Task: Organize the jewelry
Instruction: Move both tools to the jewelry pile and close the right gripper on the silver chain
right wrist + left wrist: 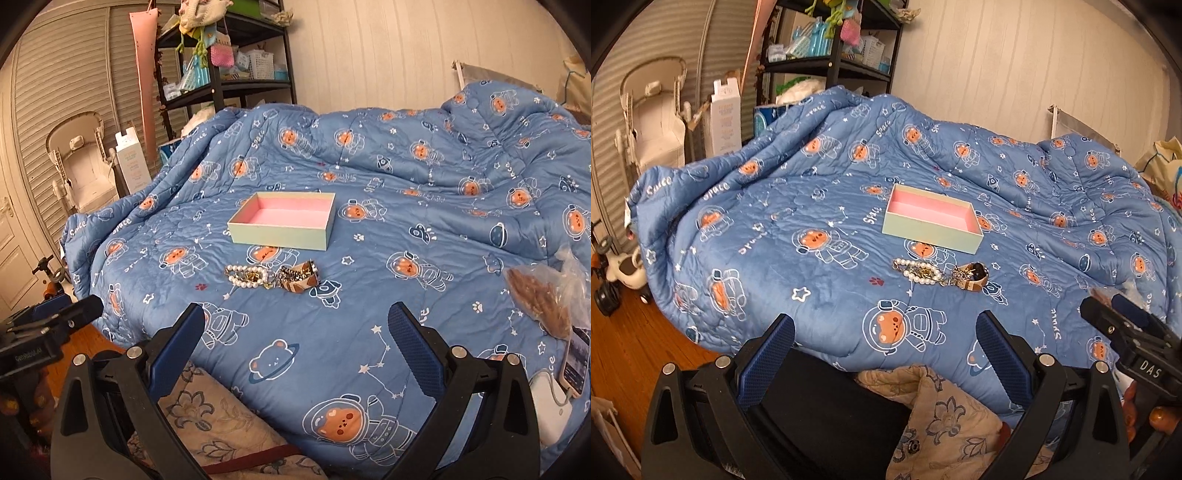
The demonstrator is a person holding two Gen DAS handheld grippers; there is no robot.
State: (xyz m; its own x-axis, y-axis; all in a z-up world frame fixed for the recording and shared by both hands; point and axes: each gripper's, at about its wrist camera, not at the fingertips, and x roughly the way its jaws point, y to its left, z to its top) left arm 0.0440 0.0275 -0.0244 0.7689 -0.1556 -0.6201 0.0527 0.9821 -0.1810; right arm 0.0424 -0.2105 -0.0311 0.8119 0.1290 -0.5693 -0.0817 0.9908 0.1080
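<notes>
Above the quilt point(820, 206), both grippers' fingers point(768, 354) point(413, 350) spread wide, holding nothing.

Open left tongs point(884, 334) hover before pearl bracelet point(918, 271), watch point(975, 277), box point(932, 223).

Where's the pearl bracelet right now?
The pearl bracelet lies on the blue quilt, just in front of the open pink-lined box, touching the watch on its right; both views show it ahead of the open jaws.
</notes>
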